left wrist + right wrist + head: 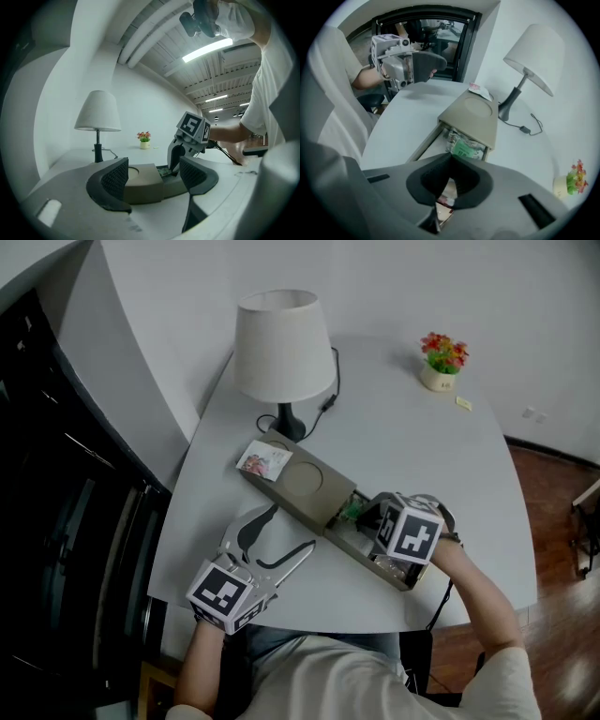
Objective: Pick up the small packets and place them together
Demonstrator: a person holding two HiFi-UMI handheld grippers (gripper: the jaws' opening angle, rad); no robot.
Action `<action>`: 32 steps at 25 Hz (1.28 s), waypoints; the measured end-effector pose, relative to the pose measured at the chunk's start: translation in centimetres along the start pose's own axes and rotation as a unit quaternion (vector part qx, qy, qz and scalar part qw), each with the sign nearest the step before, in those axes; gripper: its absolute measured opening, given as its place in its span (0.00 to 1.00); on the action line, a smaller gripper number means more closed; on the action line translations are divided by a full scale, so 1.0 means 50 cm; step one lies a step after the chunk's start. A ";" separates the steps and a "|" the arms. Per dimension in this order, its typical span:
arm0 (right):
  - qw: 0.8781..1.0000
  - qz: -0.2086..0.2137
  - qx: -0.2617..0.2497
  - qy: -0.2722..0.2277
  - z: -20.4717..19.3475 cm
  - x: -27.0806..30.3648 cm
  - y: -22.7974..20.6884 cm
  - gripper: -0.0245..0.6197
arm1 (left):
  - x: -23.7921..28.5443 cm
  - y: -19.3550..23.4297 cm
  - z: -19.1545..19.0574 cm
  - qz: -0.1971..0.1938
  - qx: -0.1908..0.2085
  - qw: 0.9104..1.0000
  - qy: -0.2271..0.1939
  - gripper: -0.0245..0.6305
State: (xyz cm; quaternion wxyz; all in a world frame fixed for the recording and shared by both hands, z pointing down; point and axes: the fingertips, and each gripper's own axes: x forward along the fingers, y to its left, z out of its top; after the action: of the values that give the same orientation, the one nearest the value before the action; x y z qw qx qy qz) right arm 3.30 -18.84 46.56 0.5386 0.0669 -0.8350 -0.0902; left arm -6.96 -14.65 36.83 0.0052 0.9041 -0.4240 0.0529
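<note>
A long tan box [309,486] lies slantwise on the white table [412,446], its drawer pulled out toward the near right. A green-labelled packet [465,147] lies in the drawer mouth. Another small printed packet [263,461] rests on the box's far left end. My right gripper [370,521] reaches down into the drawer. Its jaws [450,159] are shut, and a white and red packet [447,197] shows pinched in the gap behind the tips. My left gripper [286,532] rests low at the near left with its jaws [154,176] wide open and nothing between them, facing the box.
A table lamp [281,343] with a white shade stands behind the box, its cable [328,399] trailing right. A small flower pot [442,362] and a yellow note [463,403] sit at the far right. A dark glass door lies left of the table.
</note>
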 end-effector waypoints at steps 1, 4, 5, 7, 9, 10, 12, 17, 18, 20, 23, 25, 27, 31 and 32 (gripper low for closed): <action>1.000 -0.002 0.006 -0.009 0.001 -0.019 0.001 0.06 | -0.002 0.002 0.001 0.001 -0.001 1.000 -0.001 0.57; 0.999 -0.007 0.019 -0.045 0.017 -0.081 0.005 0.06 | -0.005 0.007 0.006 0.002 0.000 1.000 -0.005 0.57; 0.998 -0.014 0.020 -0.059 0.025 -0.099 0.002 0.06 | -0.005 0.007 0.007 0.003 -0.001 1.000 -0.006 0.57; 0.996 -0.036 0.020 -0.085 0.047 -0.123 -0.018 0.06 | -0.004 0.005 0.008 0.002 -0.002 1.000 -0.007 0.57; 0.993 -0.050 0.019 -0.108 0.078 -0.124 -0.040 0.06 | -0.002 0.003 0.010 0.002 -0.001 1.000 -0.007 0.57; 0.992 -0.052 0.016 -0.116 0.096 -0.116 -0.049 0.06 | -0.002 0.002 0.011 0.002 0.000 1.000 -0.007 0.57; 0.990 -0.048 0.007 -0.133 0.140 -0.092 -0.059 0.06 | -0.005 0.003 0.012 0.005 0.000 1.000 -0.007 0.57; 0.987 -0.028 0.004 -0.157 0.234 -0.031 -0.070 0.09 | -0.025 0.014 0.008 0.018 0.002 1.000 0.001 0.57; 0.988 -0.027 0.005 -0.151 0.240 -0.018 -0.074 0.09 | -0.031 0.017 0.008 0.021 0.004 1.000 0.002 0.57; 0.990 -0.031 0.011 -0.137 0.245 0.002 -0.086 0.09 | -0.044 0.024 0.009 0.029 0.005 1.000 0.002 0.57; 0.992 -0.038 0.023 -0.118 0.236 0.019 -0.100 0.09 | -0.063 0.036 0.006 0.043 0.002 0.999 -0.003 0.57; 0.994 -0.037 0.021 -0.096 0.223 0.029 -0.099 0.10 | -0.070 0.042 0.001 0.047 -0.004 0.999 -0.004 0.57; 0.996 -0.026 0.015 -0.083 0.216 0.037 -0.087 0.10 | -0.072 0.044 -0.003 0.047 -0.009 0.999 -0.006 0.57; 0.996 -0.042 0.018 -0.077 0.212 0.042 -0.093 0.12 | -0.065 0.041 -0.008 0.041 -0.015 0.999 -0.012 0.57; 0.996 -0.048 0.022 -0.077 0.207 0.041 -0.100 0.12 | -0.061 0.038 -0.008 0.037 -0.015 0.999 -0.012 0.57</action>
State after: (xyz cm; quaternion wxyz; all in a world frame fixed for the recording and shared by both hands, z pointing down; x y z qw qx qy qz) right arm -6.92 -23.31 43.10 0.4664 0.1114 -0.8715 -0.1024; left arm -10.38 -13.51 36.83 0.0114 0.8881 -0.4581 0.0355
